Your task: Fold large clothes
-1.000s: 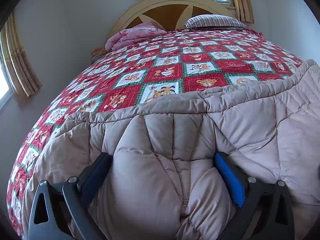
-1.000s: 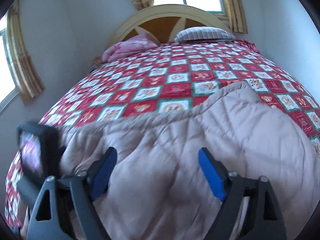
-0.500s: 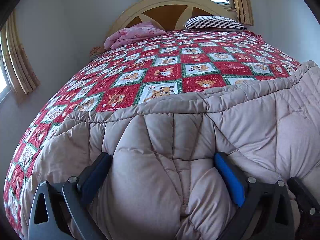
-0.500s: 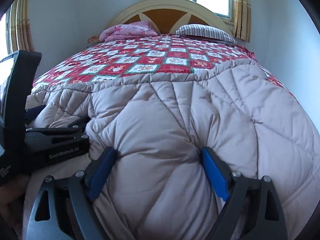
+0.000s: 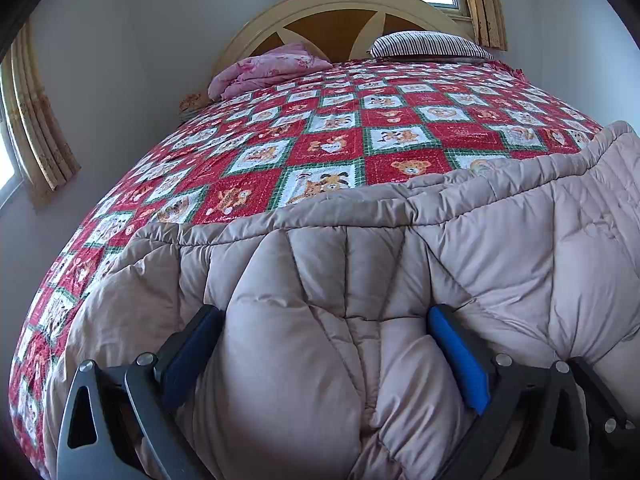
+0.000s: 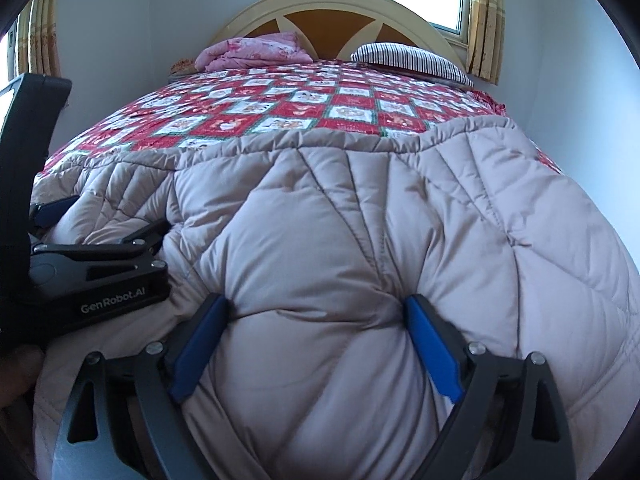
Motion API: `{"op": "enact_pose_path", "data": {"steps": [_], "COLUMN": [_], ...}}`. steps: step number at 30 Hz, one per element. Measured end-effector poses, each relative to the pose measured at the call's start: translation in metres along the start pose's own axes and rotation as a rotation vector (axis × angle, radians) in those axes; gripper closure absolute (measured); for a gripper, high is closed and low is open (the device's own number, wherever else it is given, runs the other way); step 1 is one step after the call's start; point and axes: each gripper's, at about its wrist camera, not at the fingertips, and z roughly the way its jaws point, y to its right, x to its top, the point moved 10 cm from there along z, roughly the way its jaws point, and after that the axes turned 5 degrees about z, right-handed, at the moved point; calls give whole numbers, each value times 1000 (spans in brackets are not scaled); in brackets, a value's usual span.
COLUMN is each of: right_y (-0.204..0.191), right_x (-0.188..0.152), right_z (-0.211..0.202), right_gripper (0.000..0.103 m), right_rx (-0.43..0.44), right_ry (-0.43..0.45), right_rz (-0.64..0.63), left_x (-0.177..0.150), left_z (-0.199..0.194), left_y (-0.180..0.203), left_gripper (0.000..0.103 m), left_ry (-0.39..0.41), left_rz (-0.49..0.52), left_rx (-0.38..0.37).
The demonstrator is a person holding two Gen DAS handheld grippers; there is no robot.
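A big grey-beige quilted padded garment lies across the foot of a bed; it also fills the right wrist view. My left gripper squeezes a thick bunch of its near edge between its blue pads. My right gripper likewise pinches a puffy fold of the same garment. The left gripper's body shows at the left of the right wrist view, close beside the right gripper. Fabric bulges between both pairs of fingers.
The bed has a red patchwork bedspread with bear squares. A pink folded blanket and a striped pillow lie at the arched headboard. Walls stand close on both sides, with curtained windows.
My right gripper has dropped lower and closed onto the padded garment next to the left gripper, bunching the fabric. The left gripper has kept its grip and barely moved.
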Motion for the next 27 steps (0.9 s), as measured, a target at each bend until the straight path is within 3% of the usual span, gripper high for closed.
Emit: {"op": "enact_pose_path", "data": {"steps": [6,9,12,14,16,18,21,24,27], "right_y": [0,0,-1,-1,-1,-1,-1,1,20], "right_x": [0,0,0,0,0,0,2,9,35], "right_z": [4,4,4,4,3,3,0,-17,-52], "right_gripper": [9,8,8,8,8,8,8,12,12], "right_rx": [7,7,7,10,9,9,14,82,120], "right_ry": [-8,-10,-8,-6,-5,-6,-3,-13,87], "right_rz": [8,7,8,9,8,7,5,12,41], "left_x": [-1,3,0,-14,-35,-41,-39,-39,-37], "left_z": [-15,-48,-69,-60,-34,-24,-23,-20,-15], "left_y": [-7,-32,-72,-95,-101,-102,-97,-94,-93], "left_gripper": [1,1,1,1,1,1,1,1,1], "left_ry": [-53,-1,81,63,-23,-26,-15,-16,-20], "left_rz": [-7,-26,-38,-102,-180,-214,-194,-174,-176], "left_rx": [-76,-109,-7,17,-52,-74,-40,-25,-26]}}
